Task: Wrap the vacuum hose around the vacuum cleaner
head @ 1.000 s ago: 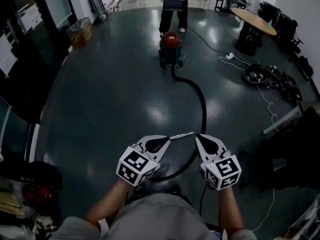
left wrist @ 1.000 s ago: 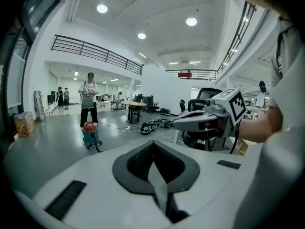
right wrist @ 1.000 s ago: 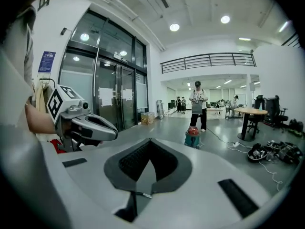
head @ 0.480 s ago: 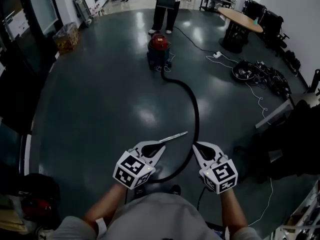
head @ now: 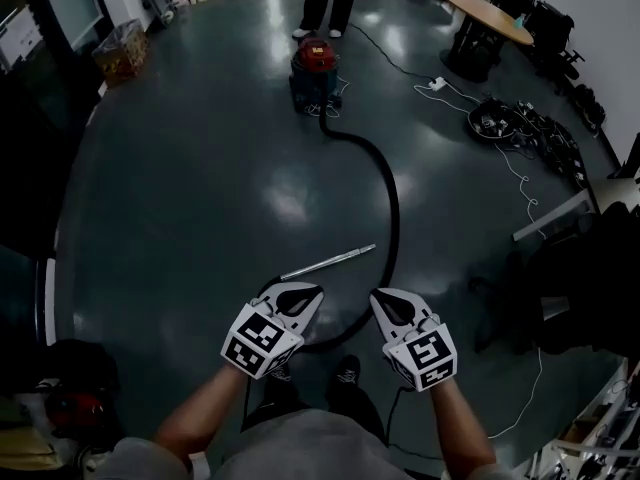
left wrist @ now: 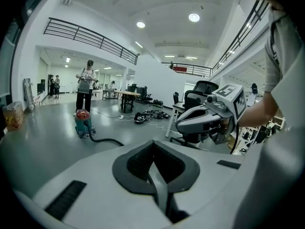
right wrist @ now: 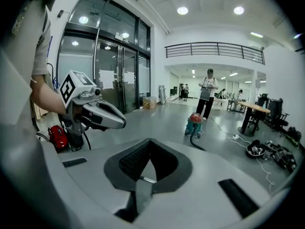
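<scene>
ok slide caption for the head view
Both shut, the left gripper and right gripper hover over a dark floor; a black hose curves to a red-lidded blue vacuum cleaner.

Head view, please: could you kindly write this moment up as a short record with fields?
vacuum cleaner: red-topped, upright on the floor, person's legs behind it
hose: black, unwrapped, curving along the floor toward the grippers
metal wand: lying on the floor just ahead of the grippers
left gripper: shut, empty
right gripper: shut, empty
</scene>
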Demonstrator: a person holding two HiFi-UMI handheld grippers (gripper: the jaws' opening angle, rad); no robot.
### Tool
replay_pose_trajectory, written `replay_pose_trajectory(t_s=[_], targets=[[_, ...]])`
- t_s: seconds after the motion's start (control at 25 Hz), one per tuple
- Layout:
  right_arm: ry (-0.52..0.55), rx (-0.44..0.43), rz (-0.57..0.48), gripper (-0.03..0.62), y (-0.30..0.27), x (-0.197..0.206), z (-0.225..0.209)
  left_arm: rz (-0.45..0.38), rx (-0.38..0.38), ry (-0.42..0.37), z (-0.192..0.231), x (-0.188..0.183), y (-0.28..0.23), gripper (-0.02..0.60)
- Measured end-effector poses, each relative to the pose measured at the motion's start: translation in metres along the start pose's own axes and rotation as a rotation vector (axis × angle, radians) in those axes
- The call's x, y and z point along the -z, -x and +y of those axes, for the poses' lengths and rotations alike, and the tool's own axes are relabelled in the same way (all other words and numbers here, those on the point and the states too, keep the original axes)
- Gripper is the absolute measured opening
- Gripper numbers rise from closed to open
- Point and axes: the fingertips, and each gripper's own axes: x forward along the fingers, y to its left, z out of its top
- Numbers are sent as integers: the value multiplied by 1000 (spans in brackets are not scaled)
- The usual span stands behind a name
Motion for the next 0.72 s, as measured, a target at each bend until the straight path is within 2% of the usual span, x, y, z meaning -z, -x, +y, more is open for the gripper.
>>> replay_pose_trajectory(t_s=[0.16,0.28,0.48,0.72], targets=[[-62,-30,38,5,-41,33,-15,52,-25,4,28,27,-29,8],[-99,-25,85,5,-75,67,-28,93,-34,38,51,61,-51,8],[-122,-13,129,5,-131,131,-51,179,-9,72,87,142,-97,8],[-65,-81,172,5,-199,220,-55,257,15,70,119,253,-161,8]])
